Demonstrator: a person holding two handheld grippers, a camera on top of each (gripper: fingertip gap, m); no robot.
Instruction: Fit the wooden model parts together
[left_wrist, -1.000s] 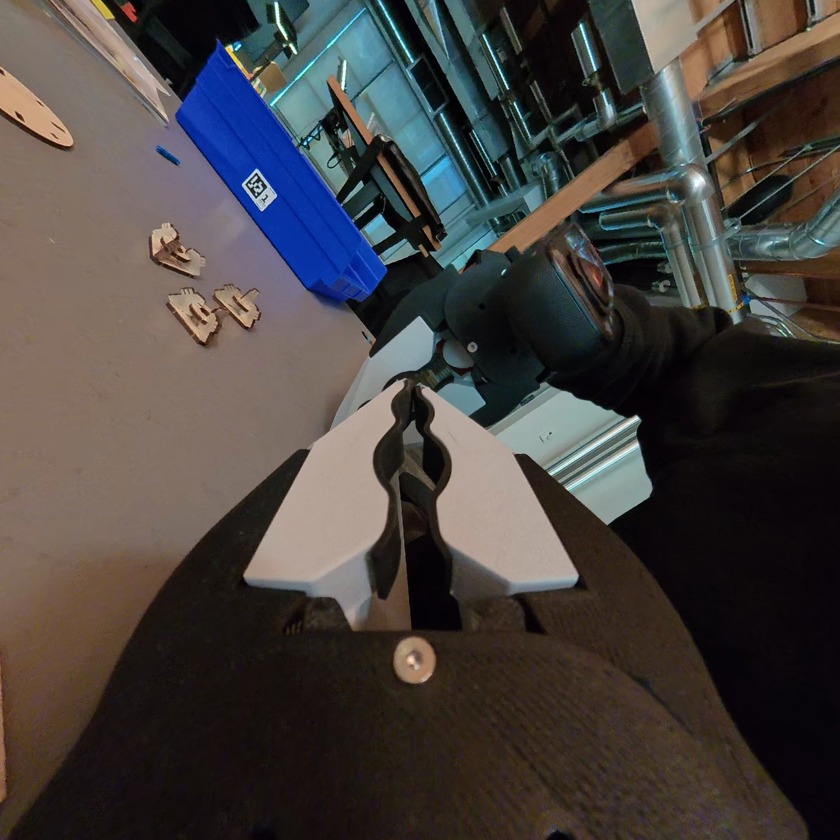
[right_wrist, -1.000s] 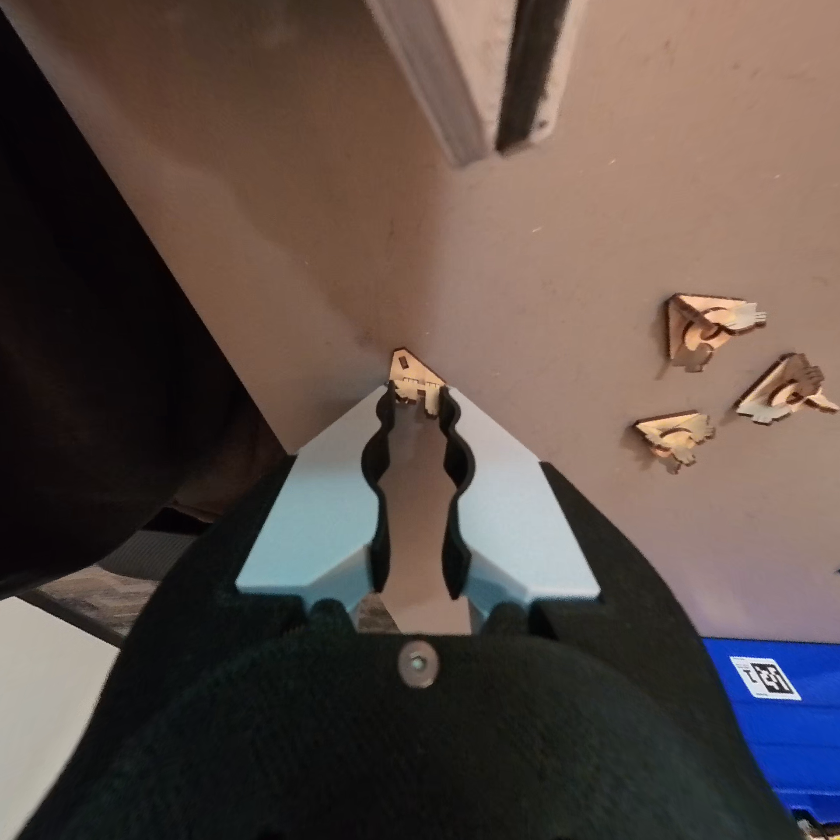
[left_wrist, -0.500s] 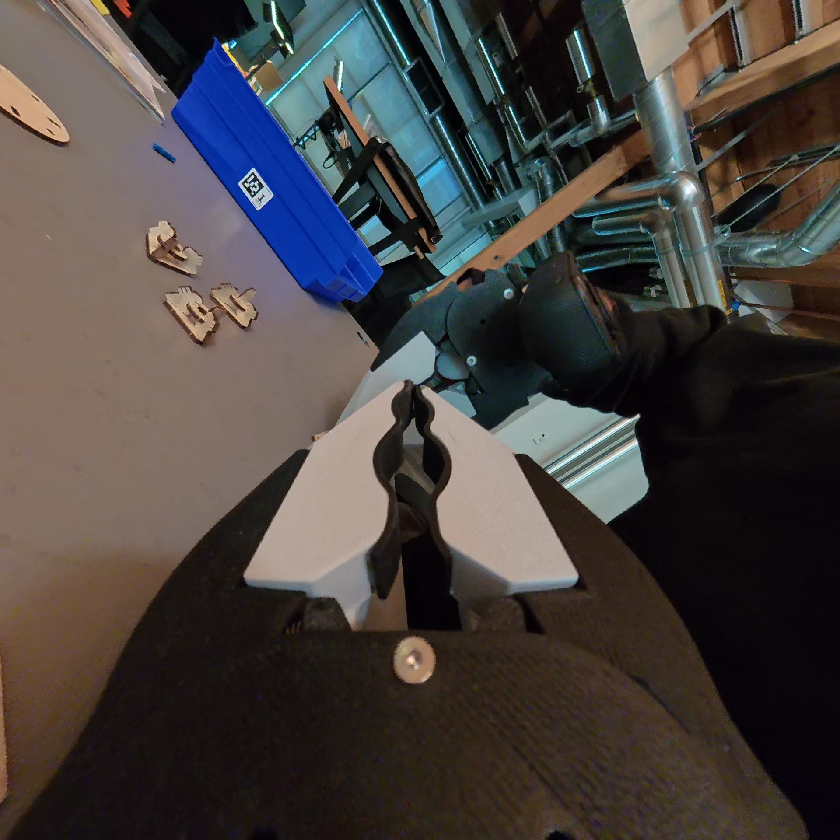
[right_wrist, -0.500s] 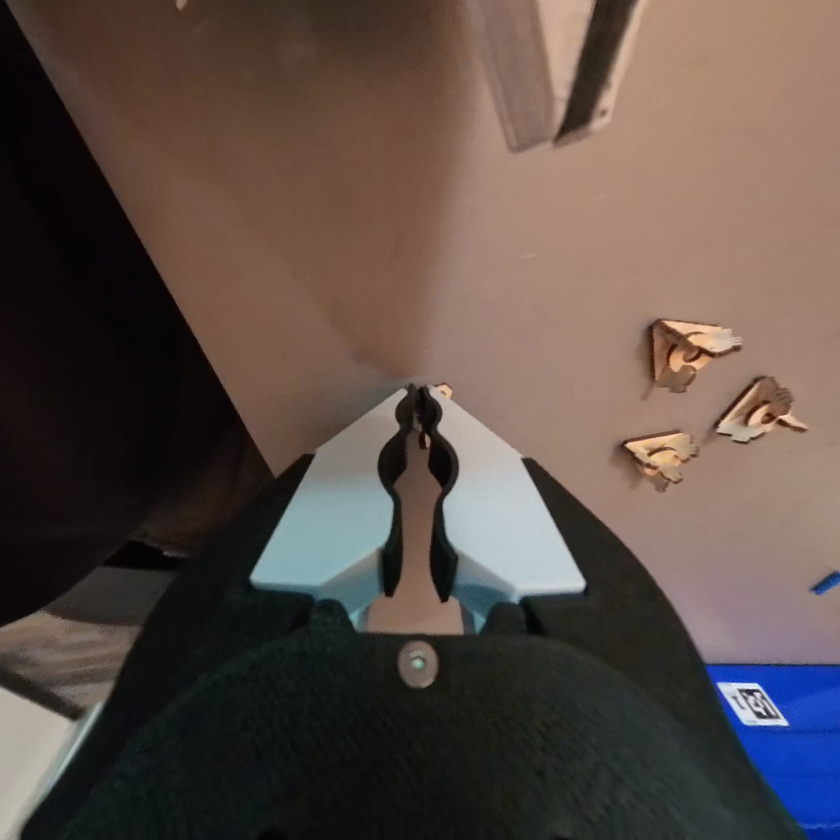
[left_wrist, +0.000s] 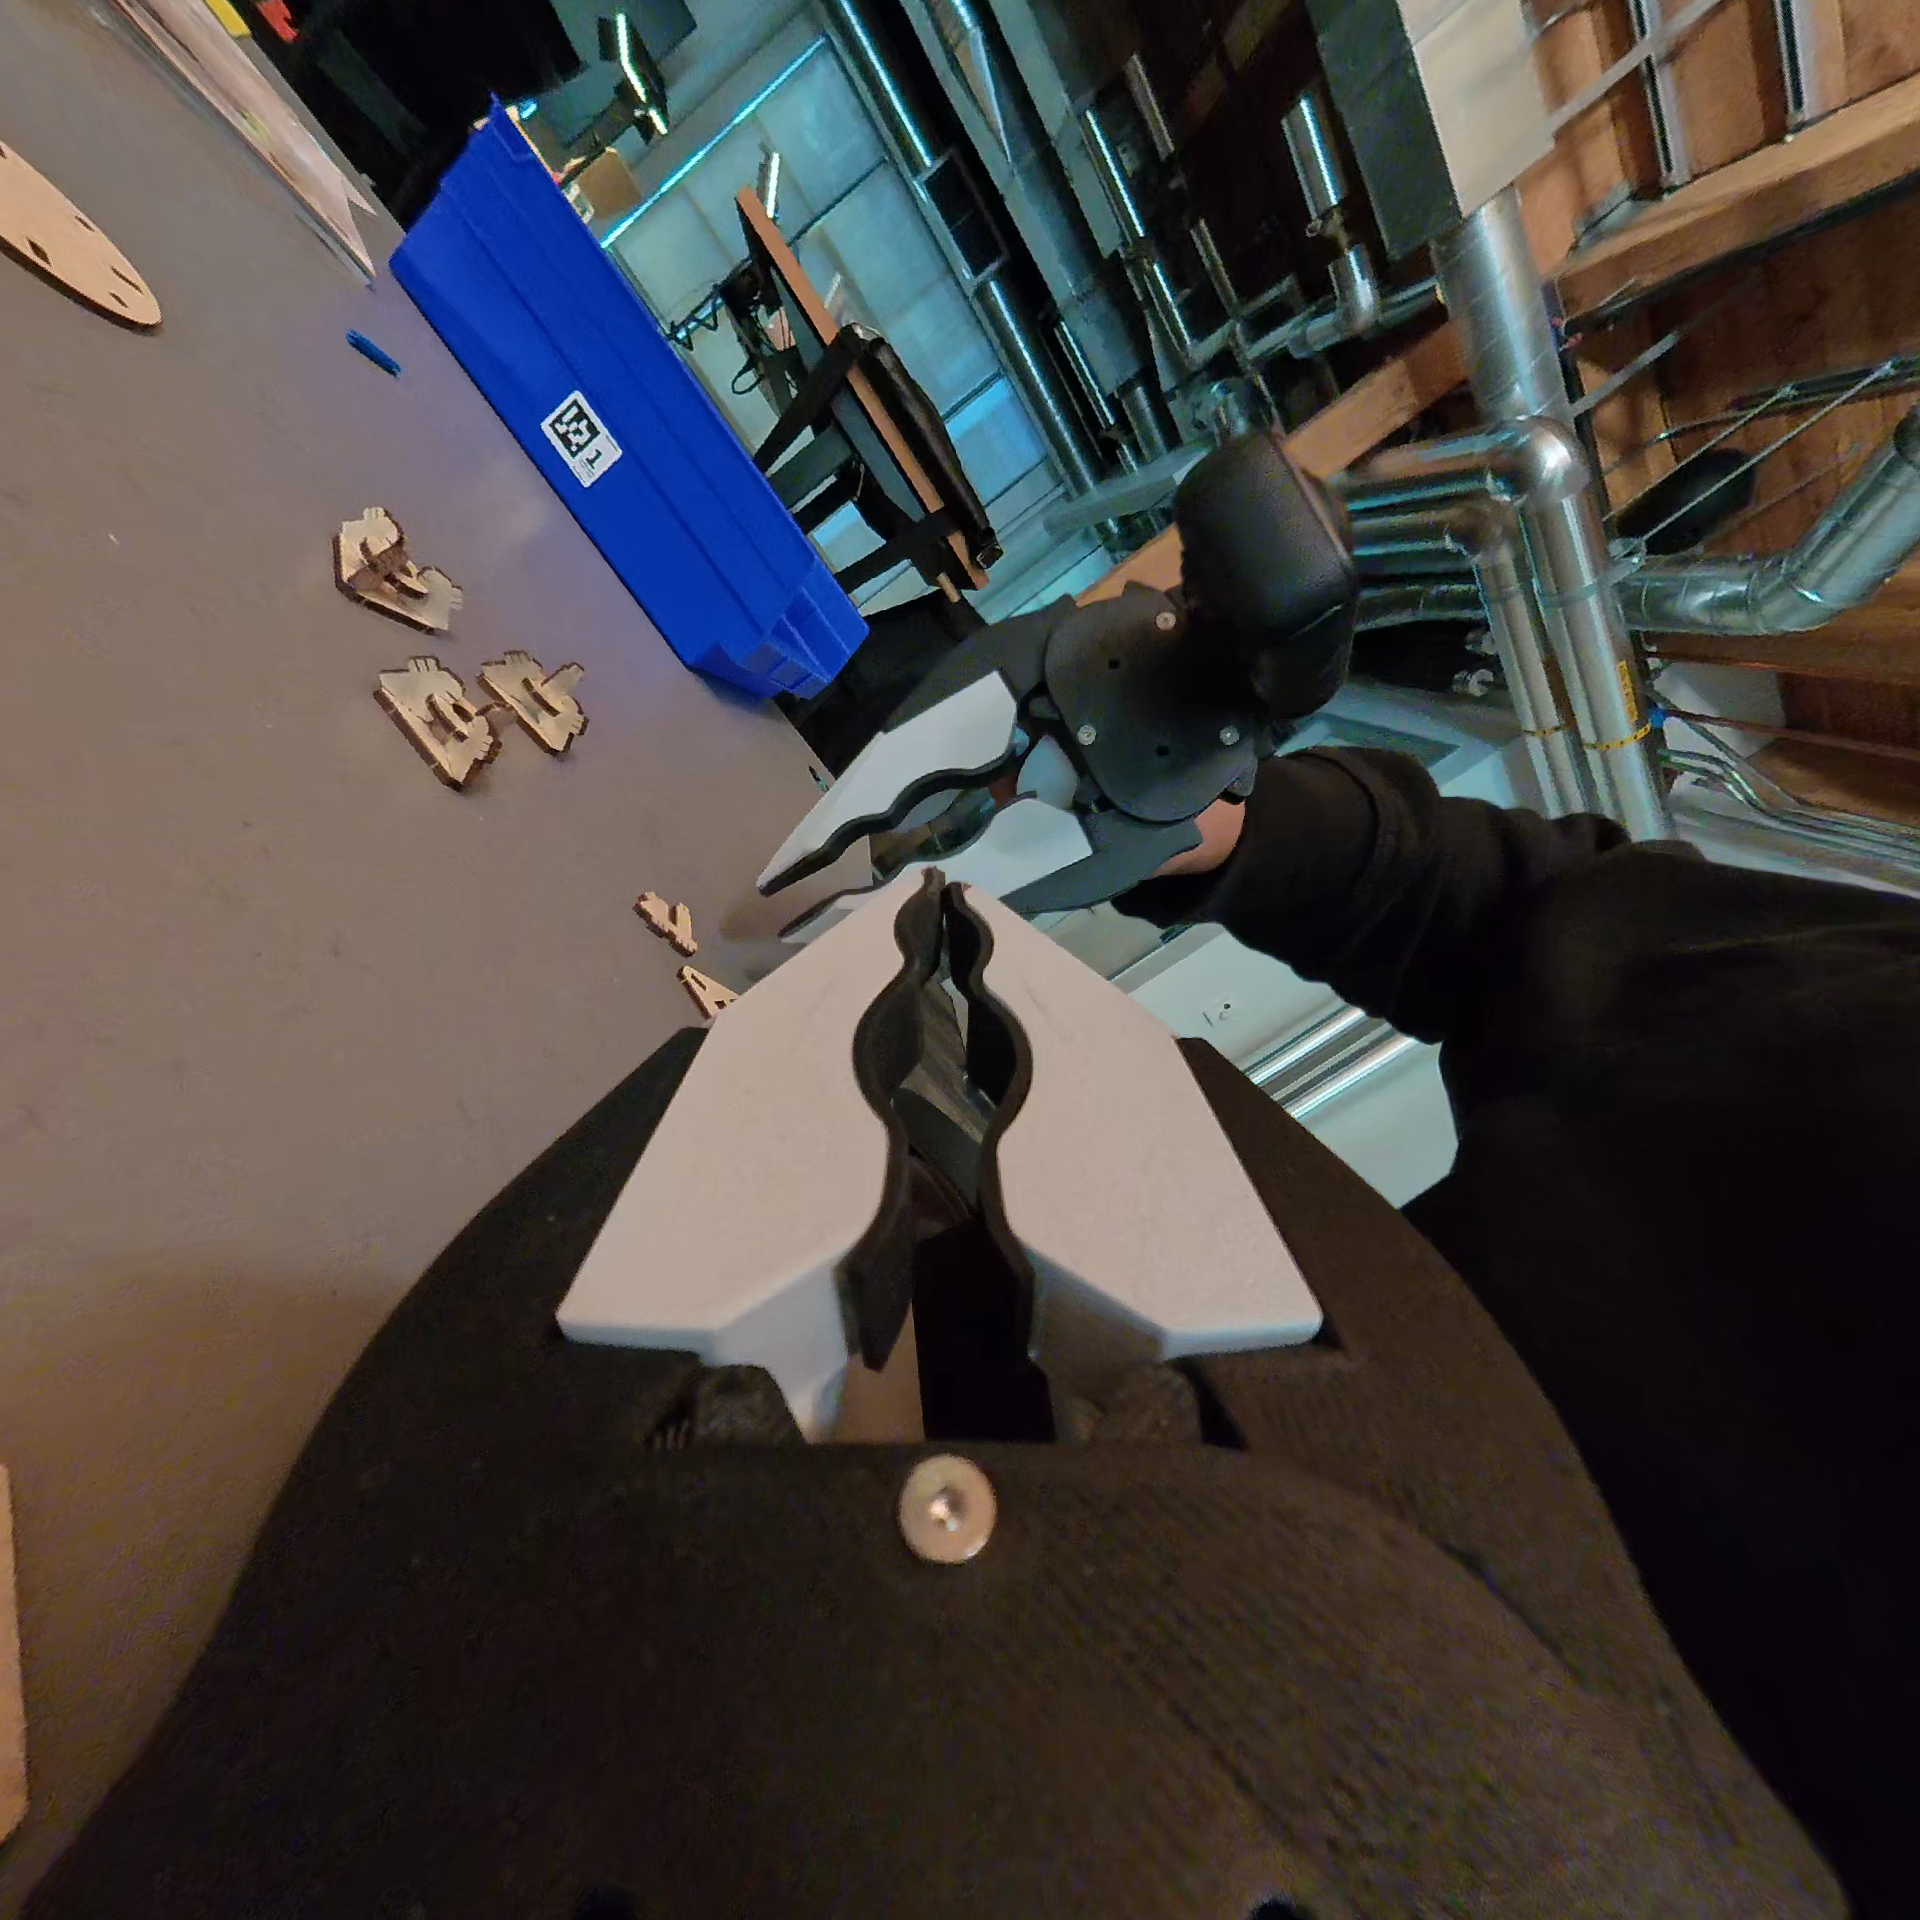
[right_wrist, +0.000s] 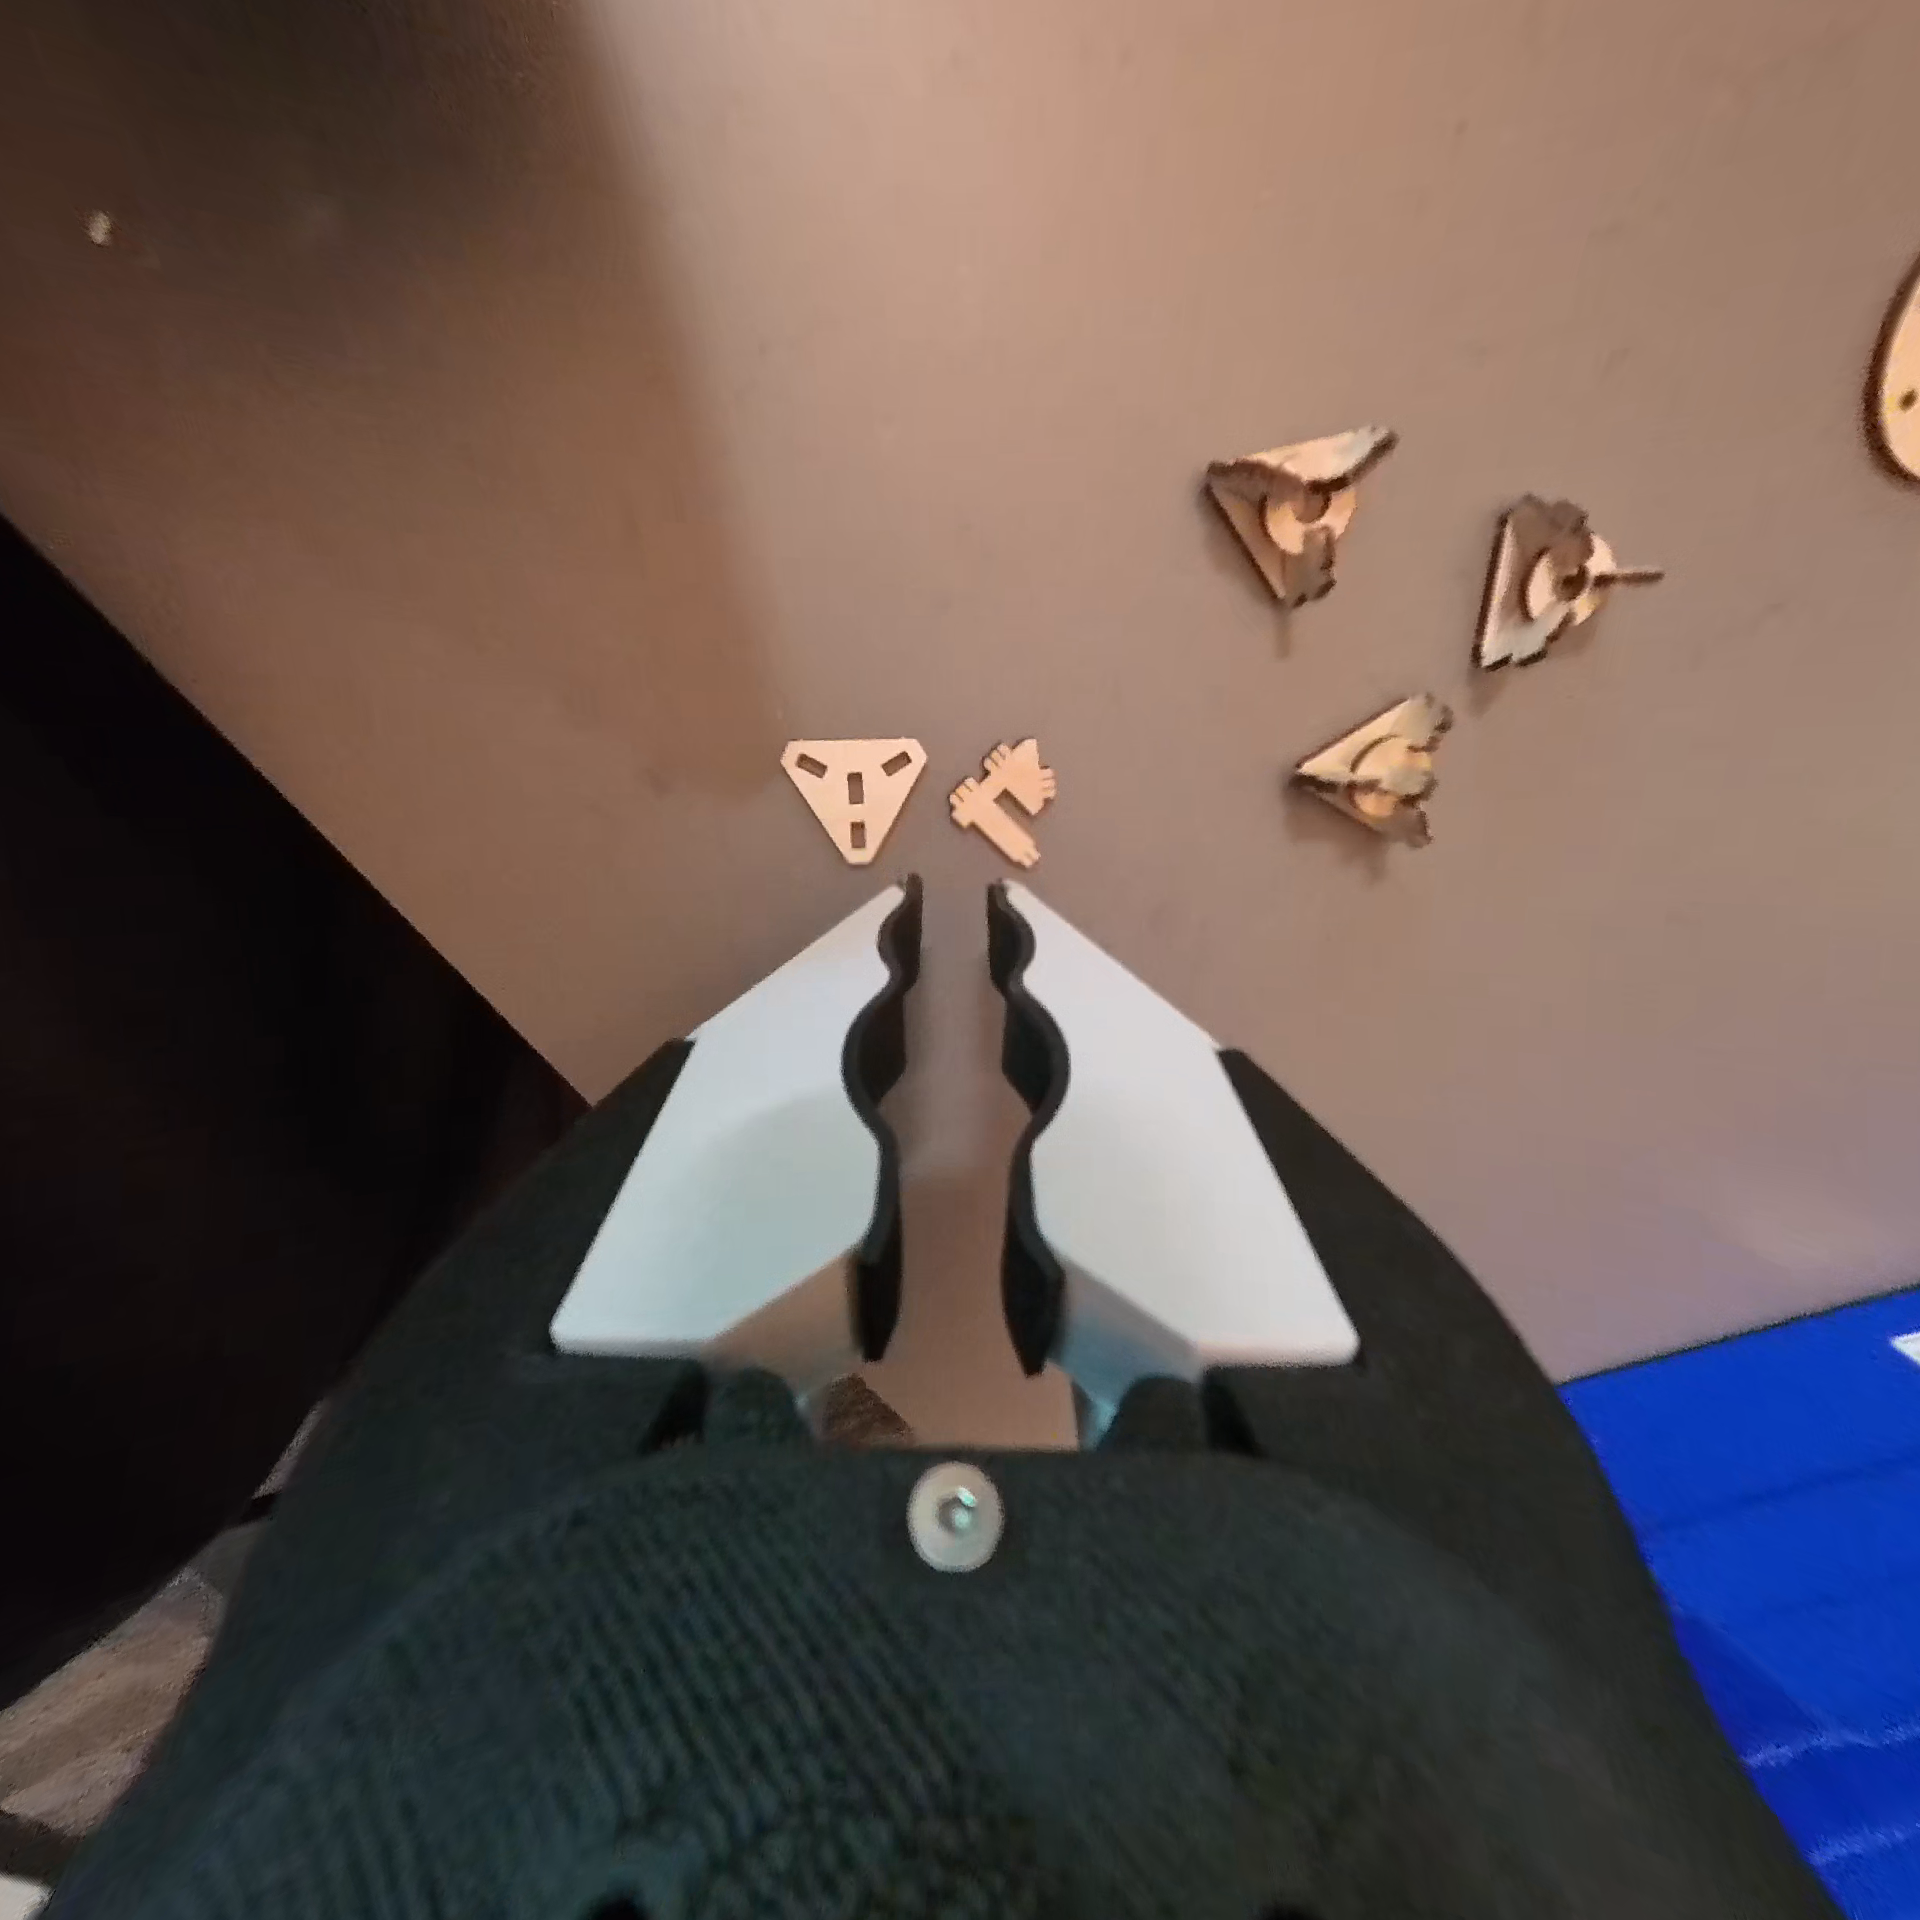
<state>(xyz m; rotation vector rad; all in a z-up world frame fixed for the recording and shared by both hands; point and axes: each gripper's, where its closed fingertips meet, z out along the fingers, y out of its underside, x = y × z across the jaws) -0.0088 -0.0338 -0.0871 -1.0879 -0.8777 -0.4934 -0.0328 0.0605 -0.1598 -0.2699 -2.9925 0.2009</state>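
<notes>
Your blue bin lies on the grey table; you cannot see inside it from either view. Your right gripper stands slightly open with nothing between its pads, just short of a flat triangular wooden plate and a notched wooden piece, well away from the bin. Three assembled wooden brackets lie nearer the bin. Your left gripper is closed on air. A wooden disc is cut off at the frame edge.

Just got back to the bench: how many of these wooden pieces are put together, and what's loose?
Three assembled wooden pieces lie together. Nothing is in hand: the right claw is open and empty, the left claw shut. Left: a flat triangle and notched piece, loose.
</notes>
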